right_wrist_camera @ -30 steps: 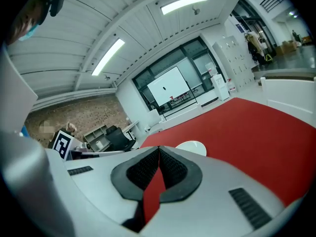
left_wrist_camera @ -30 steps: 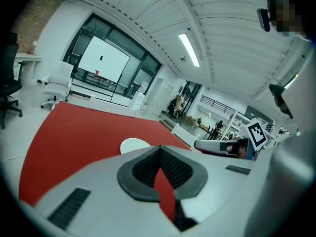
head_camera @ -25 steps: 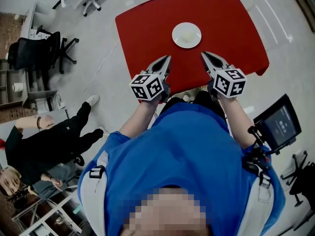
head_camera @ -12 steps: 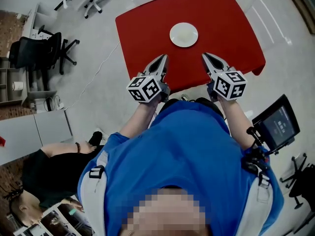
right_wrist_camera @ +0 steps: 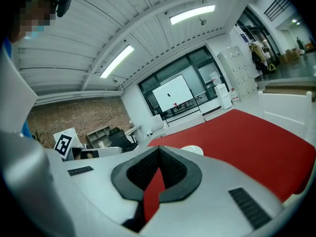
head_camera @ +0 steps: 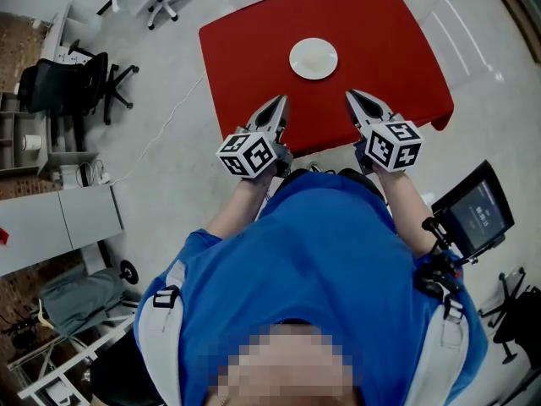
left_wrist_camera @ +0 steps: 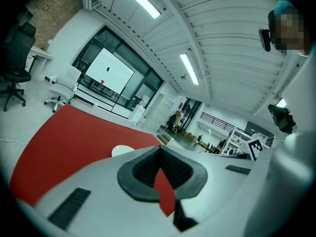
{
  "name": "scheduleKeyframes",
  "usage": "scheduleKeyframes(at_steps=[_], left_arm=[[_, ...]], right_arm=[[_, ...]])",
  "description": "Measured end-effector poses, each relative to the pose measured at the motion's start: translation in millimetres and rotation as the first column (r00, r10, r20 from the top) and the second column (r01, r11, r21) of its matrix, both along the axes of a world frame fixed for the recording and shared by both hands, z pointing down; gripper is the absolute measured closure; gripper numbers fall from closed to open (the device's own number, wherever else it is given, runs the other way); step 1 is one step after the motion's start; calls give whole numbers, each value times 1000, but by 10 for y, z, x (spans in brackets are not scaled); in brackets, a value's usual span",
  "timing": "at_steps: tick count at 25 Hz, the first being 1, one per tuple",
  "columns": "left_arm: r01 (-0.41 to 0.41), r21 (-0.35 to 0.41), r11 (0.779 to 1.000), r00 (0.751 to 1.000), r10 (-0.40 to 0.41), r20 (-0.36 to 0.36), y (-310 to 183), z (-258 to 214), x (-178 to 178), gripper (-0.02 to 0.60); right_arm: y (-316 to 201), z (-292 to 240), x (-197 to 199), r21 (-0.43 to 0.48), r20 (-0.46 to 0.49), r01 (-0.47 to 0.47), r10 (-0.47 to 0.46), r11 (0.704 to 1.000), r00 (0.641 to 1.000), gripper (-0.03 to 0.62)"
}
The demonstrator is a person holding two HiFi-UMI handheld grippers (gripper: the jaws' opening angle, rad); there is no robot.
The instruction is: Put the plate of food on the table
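**Plate rests on the red table, both tongs closed and empty**

In the head view the white plate (head_camera: 314,58) sits on the red table (head_camera: 254,49) in the upper middle of the frame, well in from every edge. A pale patch shows at its centre, too faint to identify. Nothing touches the plate.

Below it, near the table's lower edge, the two tongs point up the frame towards it. The left gripper (head_camera: 284,100) is left of centre and the right gripper (head_camera: 349,94) right of centre. Both are apart from the plate, which lies between their lines and farther up. Each carries its marker cube (head_camera: 251,153) at the rear, and bare forearms run down from them to a blue shirt (head_camera: 321,269) filling the lower frame.

In the left gripper view the jaws of the left gripper (left_wrist_camera: 159,149) meet at the tips with nothing held. Only a sliver of red table shows through the gap behind the pads. The plate (left_wrist_camera: 122,150) peeks over the jaw at left of centre.

The right gripper view shows the same: the right gripper (right_wrist_camera: 159,149) is closed on nothing, and the plate (right_wrist_camera: 192,149) lies just right of the tips on the red surface.

A black office chair (head_camera: 63,87) stands at the head view's upper left, and a dark screen (head_camera: 478,214) sits at its right edge.
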State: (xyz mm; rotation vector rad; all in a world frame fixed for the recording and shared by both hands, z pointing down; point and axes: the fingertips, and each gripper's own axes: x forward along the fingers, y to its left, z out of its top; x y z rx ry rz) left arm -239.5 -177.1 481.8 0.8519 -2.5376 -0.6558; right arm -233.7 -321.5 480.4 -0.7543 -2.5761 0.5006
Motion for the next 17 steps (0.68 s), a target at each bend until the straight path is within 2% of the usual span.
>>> scheduleKeyframes(at_steps=[8, 12, 17], left_arm=[[13, 36, 999, 1000, -13, 6, 41, -48, -18, 574], [8, 149, 989, 1000, -7, -2, 40, -100, -56, 574], [10, 283, 959, 1000, -9, -3, 73, -164, -117, 574]], right_arm=[[61, -6, 7, 4, 1, 13, -13, 1000, 1000, 592], [48, -2, 1, 9, 1, 13, -13, 1000, 1000, 592], [23, 26, -13, 14, 2, 12, -12, 1000, 1000, 592]])
